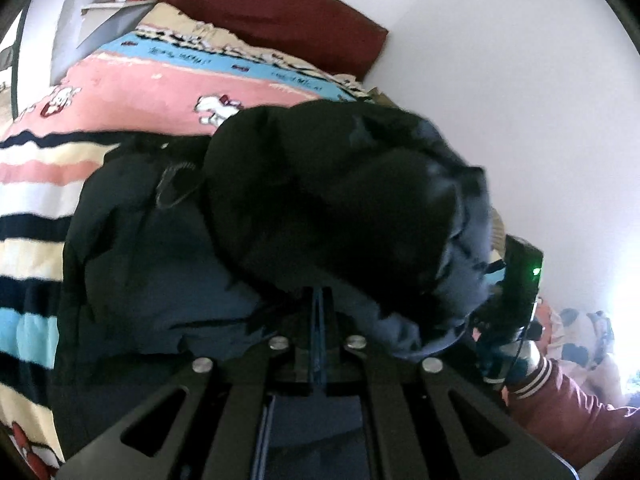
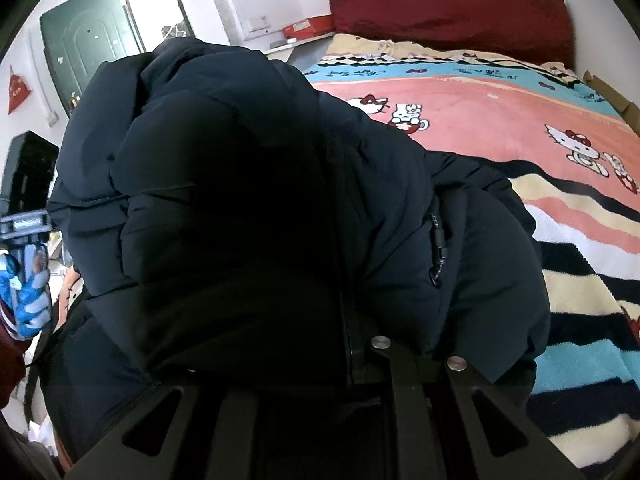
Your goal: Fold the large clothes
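A large dark navy puffer jacket (image 1: 168,264) lies bunched on the bed and fills both views (image 2: 248,208). My left gripper (image 1: 320,304) is shut, its fingers pressed together on a fold of the jacket that drapes over them. My right gripper (image 2: 352,344) is shut on the jacket too; the cloth covers its fingers almost fully. A zip pull (image 2: 438,256) shows on the jacket's right side. My right gripper's body (image 1: 516,280) shows at the right of the left wrist view, and my left one (image 2: 24,248) at the left edge of the right wrist view.
The bed has a pink, blue and striped cartoon blanket (image 2: 520,128) and a dark red headboard (image 2: 448,12) against a white wall. A shelf with a red box (image 2: 308,26) and a green door (image 2: 84,36) stand beyond. A red-sleeved arm (image 1: 568,404) is at right.
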